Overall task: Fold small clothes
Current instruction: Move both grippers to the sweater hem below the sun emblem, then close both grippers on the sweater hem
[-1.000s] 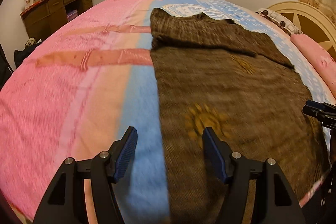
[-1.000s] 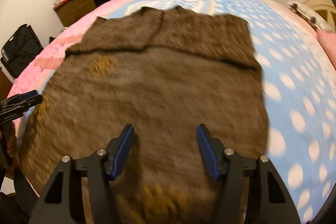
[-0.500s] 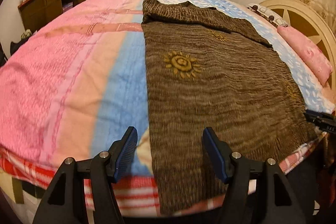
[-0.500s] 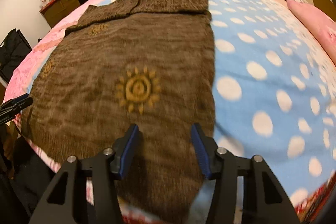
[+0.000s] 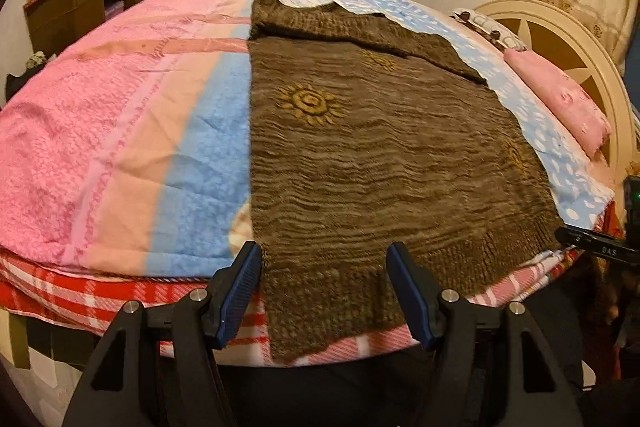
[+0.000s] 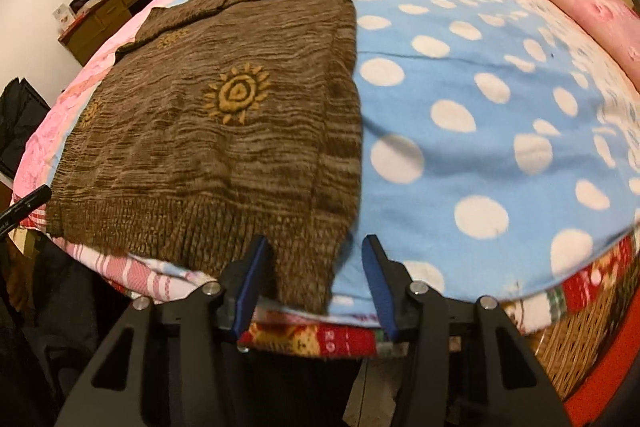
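A brown knitted sweater [image 5: 360, 155] with yellow sun motifs lies flat on the bed, its ribbed hem hanging over the near edge. My left gripper [image 5: 322, 267] is open at the hem's left corner, and the fabric lies between its fingers without either pad touching it. In the right wrist view the same sweater [image 6: 224, 147] fills the left half. My right gripper [image 6: 316, 255] stands over the hem's right corner with its jaws closing. The corner sits between the pads, with a gap on both sides.
The bed carries a pink and blue blanket [image 5: 100, 147] on the left and a blue dotted one [image 6: 480, 107] on the right. A pink pillow [image 5: 560, 107] and cream headboard [image 5: 560, 39] lie far right. A cluttered wooden desk [image 5: 80, 7] stands by the back wall.
Both grippers have drawn back from over the sweater's middle to the near edge of the bed, bringing the hem between their fingers. The right jaws have narrowed.
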A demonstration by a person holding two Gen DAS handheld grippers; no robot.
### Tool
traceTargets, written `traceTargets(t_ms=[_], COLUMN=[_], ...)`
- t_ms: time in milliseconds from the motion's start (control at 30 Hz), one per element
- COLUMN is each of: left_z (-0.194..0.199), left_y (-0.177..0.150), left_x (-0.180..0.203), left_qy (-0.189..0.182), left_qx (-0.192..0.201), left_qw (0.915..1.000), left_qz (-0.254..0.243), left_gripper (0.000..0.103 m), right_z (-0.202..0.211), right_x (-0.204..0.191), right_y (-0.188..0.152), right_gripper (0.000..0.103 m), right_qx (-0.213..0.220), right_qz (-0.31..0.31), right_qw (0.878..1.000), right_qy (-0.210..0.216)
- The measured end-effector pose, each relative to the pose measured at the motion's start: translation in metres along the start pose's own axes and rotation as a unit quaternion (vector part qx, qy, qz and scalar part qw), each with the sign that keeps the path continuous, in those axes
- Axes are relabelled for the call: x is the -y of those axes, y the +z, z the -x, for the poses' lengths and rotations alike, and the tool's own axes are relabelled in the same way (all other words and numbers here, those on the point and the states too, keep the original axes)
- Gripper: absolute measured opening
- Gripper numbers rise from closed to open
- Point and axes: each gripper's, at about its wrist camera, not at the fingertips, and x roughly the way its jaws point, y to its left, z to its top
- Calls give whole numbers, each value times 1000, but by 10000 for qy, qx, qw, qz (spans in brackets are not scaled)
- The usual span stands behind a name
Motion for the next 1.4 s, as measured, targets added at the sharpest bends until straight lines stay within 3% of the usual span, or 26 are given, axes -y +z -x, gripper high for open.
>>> traceTargets(t_ms=[100,300,533,733,800,833,867,900,933,1000,1100,1400], left_z=[2,-3,3,-3,-4,-5,-5,-7,-8,-7,0,22], left_y=[-3,-6,-9,-14,-14,-14,-14,-13,-13,-13,-11,19], left_x=[1,-8,-19,-1,0,-2,-8,-14,-19,-29,-33,-34], left_qy=[-51,-234,-87,-305,-341,-362,-444,-591,-718,-1081,-1396,-1719], left_qx=[4,-137,-175,-363,-393,-412,-429,-477,-517,-503,-305,431], left_qw=[10000,9993,9989,9988,9986,9984,9978,9963,9947,9892,9848,9800], left_qz=[-1,252,435,106,74,120,258,411,528,851,990,903], left_gripper=[58,58,58,57,49,37,19,9,7,7,7,7], right_z=[1,-1,-1,1,1,1,0,-1,-3,-4,-3,23], right_x=[3,1,9,8,4,1,-1,-3,-3,2,20,21], right_y=[-2,-4,-7,-11,-11,-12,-12,-12,-12,-12,-13,-3], right_gripper=[50,50,46,45,40,39,36,35,33,21,11,9], right_qx=[31,126,265,238,221,211,196,188,194,231,247,882], right_qz=[-164,-226,-494,-524,-499,-471,-431,-402,-384,-487,-934,-1207], right_qw=[9998,9995,9978,9976,9975,9974,9974,9974,9973,9962,9890,9682], right_qy=[109,181,363,393,457,501,547,574,589,677,1116,2005])
